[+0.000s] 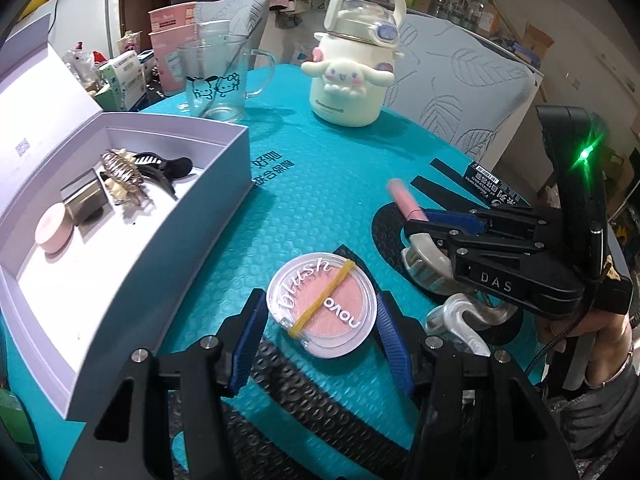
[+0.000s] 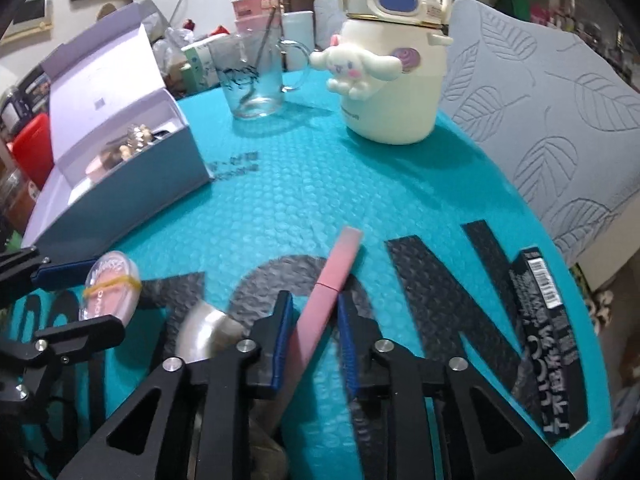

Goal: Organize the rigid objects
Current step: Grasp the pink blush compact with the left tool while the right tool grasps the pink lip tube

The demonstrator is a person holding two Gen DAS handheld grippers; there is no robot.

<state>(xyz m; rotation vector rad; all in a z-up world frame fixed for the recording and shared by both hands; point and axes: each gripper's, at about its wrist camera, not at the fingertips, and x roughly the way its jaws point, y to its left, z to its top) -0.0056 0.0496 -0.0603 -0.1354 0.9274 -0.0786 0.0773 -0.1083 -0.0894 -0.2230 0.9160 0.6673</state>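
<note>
— Left wrist view first: what lies on the teal bench [image 1: 320, 208]?
— A lilac box [image 1: 132, 216], lid up, at left of frame. A white bottle [image 1: 352, 80] stands upper centre. Low centre, the left gripper [image 1: 320, 320] has its fingers gripping the blush compact [image 1: 322, 304].
— And the right gripper [image 2: 312, 332]?
— Its fingers are clamped on a pink tube [image 2: 320, 308], low centre in its own view.

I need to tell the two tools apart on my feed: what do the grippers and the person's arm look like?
Both grippers, left and right, are black angular frames with silver screw heads and ribbed blue pads. Seen from the left wrist, the right gripper's body reads "DAS", its black handle shows a green light, and a black cable runs down by the hand. The wrist wears a thin bangle above a grey sleeve.
</note>
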